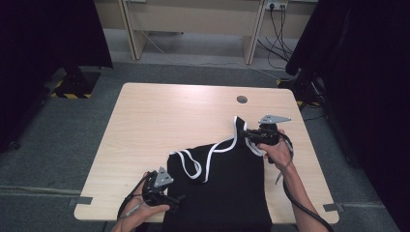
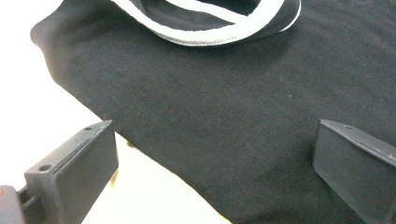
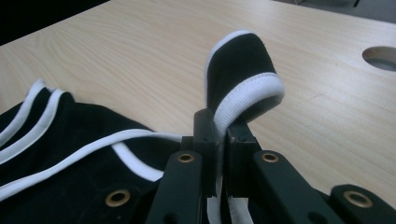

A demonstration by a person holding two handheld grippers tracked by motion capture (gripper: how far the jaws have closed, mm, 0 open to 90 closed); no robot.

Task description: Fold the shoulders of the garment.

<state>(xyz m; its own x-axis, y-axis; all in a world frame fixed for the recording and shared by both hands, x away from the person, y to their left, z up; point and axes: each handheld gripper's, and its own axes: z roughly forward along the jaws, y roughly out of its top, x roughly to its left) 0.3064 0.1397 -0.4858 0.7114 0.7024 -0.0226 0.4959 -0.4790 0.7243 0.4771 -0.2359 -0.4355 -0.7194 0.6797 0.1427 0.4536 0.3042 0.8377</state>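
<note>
Nearest you, at about seven o'clock on the table (image 1: 145, 111), your left gripper (image 1: 170, 198) sat released, its jaws spread wide, one over bare wood and the other above the black garment (image 1: 227, 188), neither pressing it. The garment lay flat from six o'clock toward the centre, its near end hanging over the table edge. Farther out, at around three o'clock, your right gripper (image 1: 245, 133) was clenched on the white-trimmed strap (image 3: 243, 88), the strap end curling up above the jaws. Beyond it, near one o'clock, was the round cable hole (image 1: 241, 99).
</note>
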